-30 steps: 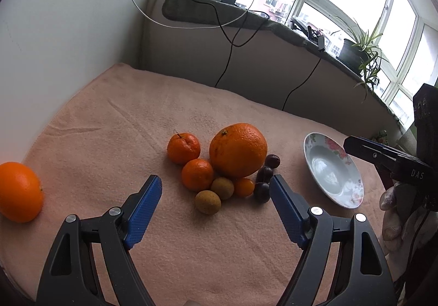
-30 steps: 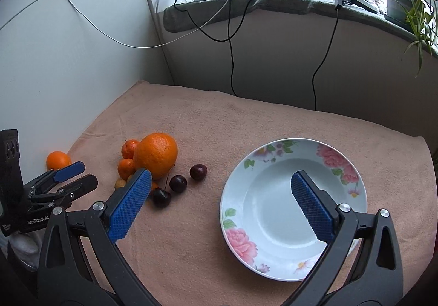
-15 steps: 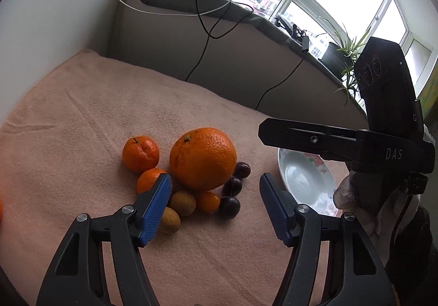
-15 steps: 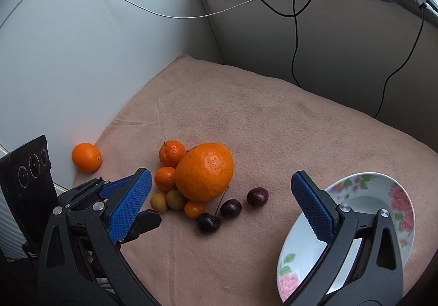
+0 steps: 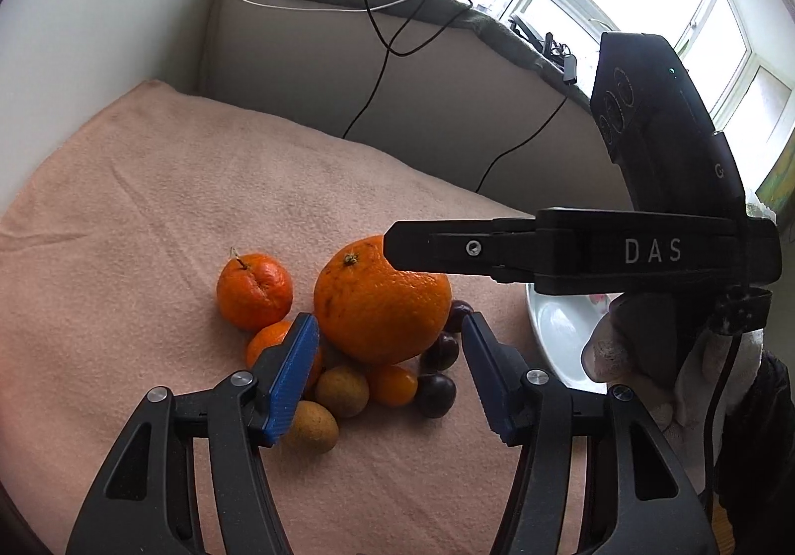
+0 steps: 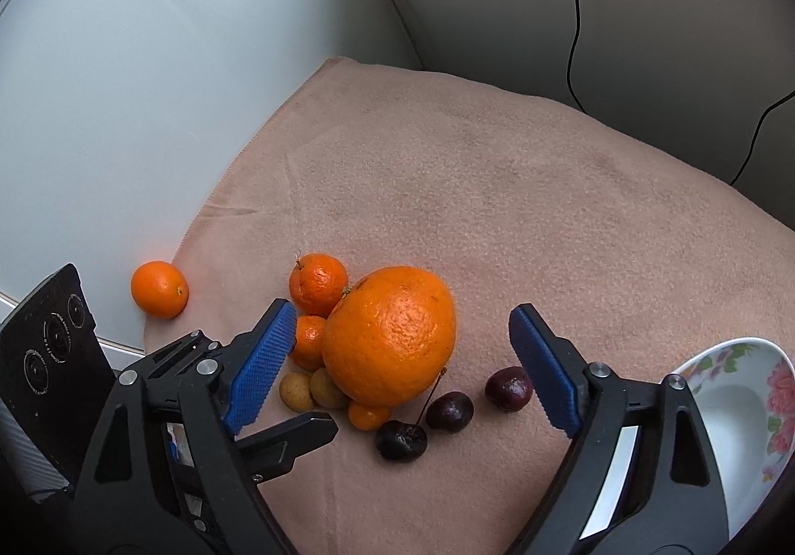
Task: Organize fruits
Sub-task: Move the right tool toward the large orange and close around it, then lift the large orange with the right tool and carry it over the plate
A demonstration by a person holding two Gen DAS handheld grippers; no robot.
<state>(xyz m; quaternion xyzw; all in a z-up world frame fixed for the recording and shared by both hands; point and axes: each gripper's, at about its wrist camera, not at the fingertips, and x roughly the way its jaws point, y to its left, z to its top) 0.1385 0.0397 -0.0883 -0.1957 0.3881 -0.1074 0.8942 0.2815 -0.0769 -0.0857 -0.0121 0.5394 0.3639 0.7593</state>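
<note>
risk: both grippers converge on one pile; the big orange (image 6: 390, 336) leans on small fruit, so a nudge scatters the cherries (image 6: 449, 411).
cause: right gripper (image 6: 397, 368) overhangs the left gripper (image 5: 390, 371).
grip state: both closing, nothing pinched yet; the orange sits between the right's pads.
fruit: clustered on pink cloth (image 6: 497, 207), plate (image 6: 735, 411) just right, empty.
delta: a second ago the right gripper was over the plate; now at pile.

White "DAS" on side of black right claw (image 5: 437, 252); no other readable text.
</note>
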